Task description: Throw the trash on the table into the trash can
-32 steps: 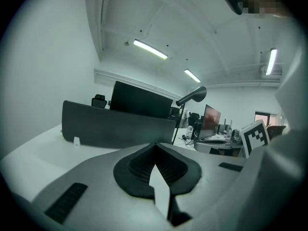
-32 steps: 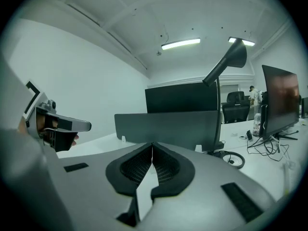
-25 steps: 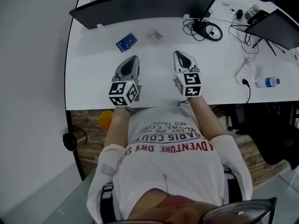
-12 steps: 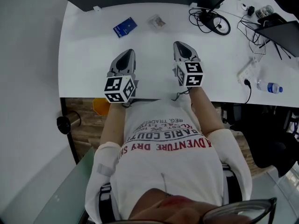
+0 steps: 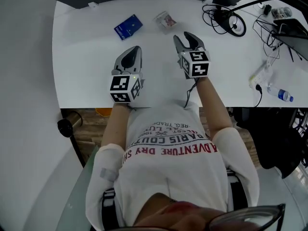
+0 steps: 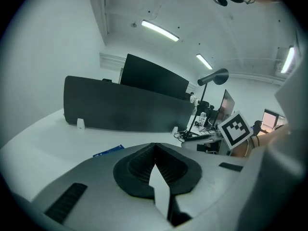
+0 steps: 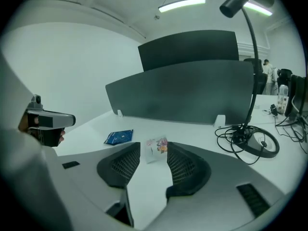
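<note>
The right gripper [image 5: 187, 38], fingers just opened and empty, was aimed at the clear wrapper [image 5: 165, 19] lying on the table [image 5: 82, 61] just ahead, and in my judgement needed a low advance to straddle it before closing; the left gripper [image 5: 136, 49] had its fingers together, empty.

Your head camera looks steeply down past your chest onto the white table [image 5: 86, 76], with the left gripper [image 5: 136, 48] and right gripper [image 5: 186, 38] close below it. Each gripper camera sits low behind its own jaws, facing across the tabletop toward the dark divider [image 7: 192, 90]; all three views share the blue packet [image 7: 118, 136].
</note>
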### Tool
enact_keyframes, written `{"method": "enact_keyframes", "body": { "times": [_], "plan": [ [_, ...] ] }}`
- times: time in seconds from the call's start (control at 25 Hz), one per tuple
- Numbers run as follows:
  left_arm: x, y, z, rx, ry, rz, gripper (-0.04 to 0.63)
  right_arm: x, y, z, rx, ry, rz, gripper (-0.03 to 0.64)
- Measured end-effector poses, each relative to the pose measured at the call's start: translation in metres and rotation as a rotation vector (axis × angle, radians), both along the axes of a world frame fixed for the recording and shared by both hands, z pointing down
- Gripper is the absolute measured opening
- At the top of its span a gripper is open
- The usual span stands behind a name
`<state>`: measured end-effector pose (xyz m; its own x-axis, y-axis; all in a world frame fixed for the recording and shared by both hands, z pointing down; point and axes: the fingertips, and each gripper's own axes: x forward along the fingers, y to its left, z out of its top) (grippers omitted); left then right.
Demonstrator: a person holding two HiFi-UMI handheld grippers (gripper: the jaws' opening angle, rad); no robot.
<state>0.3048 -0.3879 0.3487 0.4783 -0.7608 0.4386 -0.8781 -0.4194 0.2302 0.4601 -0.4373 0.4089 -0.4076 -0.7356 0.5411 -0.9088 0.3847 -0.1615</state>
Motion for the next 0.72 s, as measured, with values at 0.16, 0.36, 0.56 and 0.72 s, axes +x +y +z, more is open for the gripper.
{"method": "enact_keyframes", "body": {
  "times": [0.16,0.36,0.56,0.72],
  "plan": [
    [-0.001,-0.030,0.025,-0.043,0.020,0.023,0.023,-0.007,-0.034,0.034,-0.065,0.010,0.015,0.182],
    [0.003,-0.055,0.053,-0.080,0.023,0.060,0.023,-0.006,-0.070,0.075,-0.147,0.024,0.038,0.196],
    [0.006,-0.068,0.071,-0.110,0.033,0.078,0.023,-0.011,-0.084,0.105,-0.204,0.142,-0.002,0.196],
    [0.006,-0.071,0.083,-0.133,0.039,0.088,0.023,-0.013,-0.083,0.110,-0.211,0.178,-0.029,0.187]
  ]
}}
